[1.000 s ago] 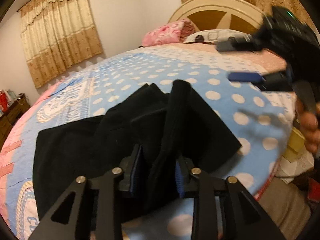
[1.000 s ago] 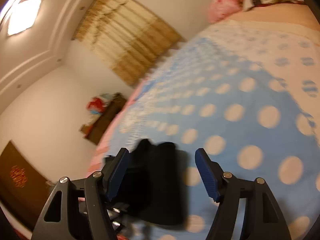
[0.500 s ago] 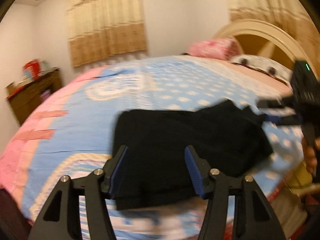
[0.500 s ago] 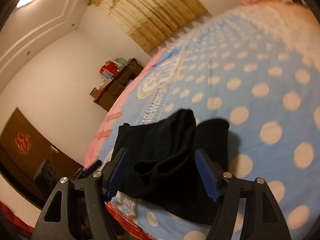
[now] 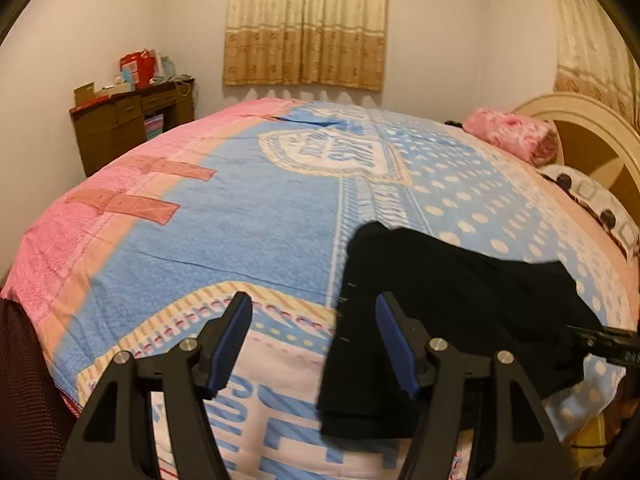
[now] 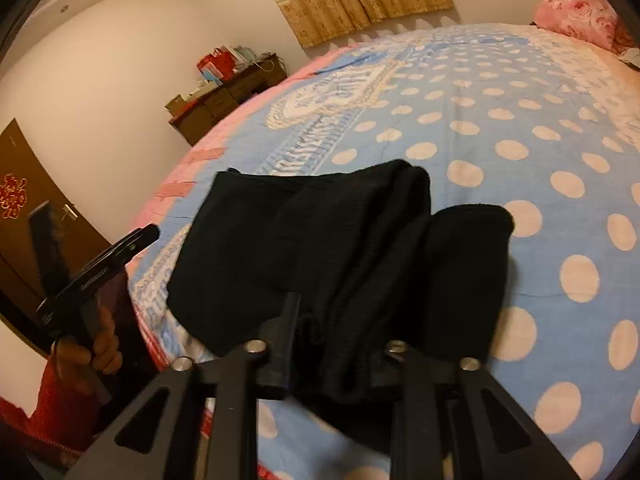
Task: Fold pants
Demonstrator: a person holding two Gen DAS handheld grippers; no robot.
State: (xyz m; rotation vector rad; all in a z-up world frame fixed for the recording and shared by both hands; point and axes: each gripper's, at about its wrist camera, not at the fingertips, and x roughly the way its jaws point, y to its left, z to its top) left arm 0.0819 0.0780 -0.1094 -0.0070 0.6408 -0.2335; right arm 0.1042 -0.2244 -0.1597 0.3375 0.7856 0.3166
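Since letting go, left claw [image 5: 314, 344] gapes empty at pants' [image 6: 340, 240] 9 o'clock edge, while right claw [image 6: 340, 344] now pinches their cloth on the bed [image 5: 240, 216]

Bunched black fabric pants [image 6: 352, 248] bury the right gripper's [image 6: 340, 344] fingertips, so the grip itself is hidden. Right of the left gripper's [image 5: 314, 340] spread jaws, the garment's near end passes behind one finger.

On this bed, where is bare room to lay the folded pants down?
The bedspread lies bare left of the black pants, from the pink stripe to the crest print. The dotted part beyond them, toward the pink pillow, is bare too. The near right edge is crowded: pants, right gripper pinching them, open left gripper.
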